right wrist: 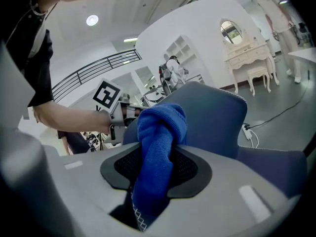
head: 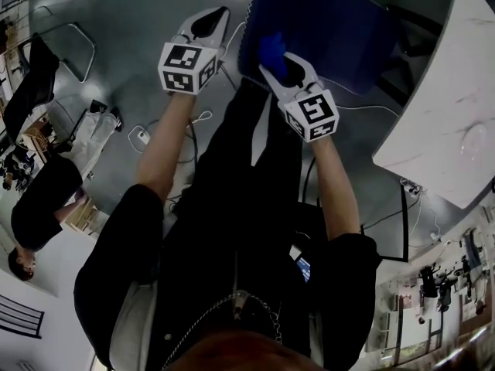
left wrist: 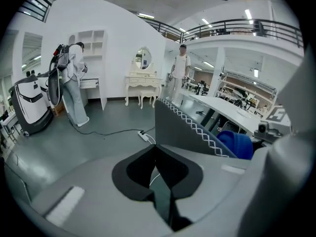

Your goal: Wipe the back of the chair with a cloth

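One cloth [right wrist: 157,132] in right hand-held gripper [head: 280,71], left hand-held gripper [head: 213,19] closed, one chair [head: 325,22]

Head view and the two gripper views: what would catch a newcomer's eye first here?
The bright blue cloth stands out most. It is bunched up and clamped in the right gripper, held close to the blue chair back. The left gripper holds nothing and hangs over the grey floor beside the chair.
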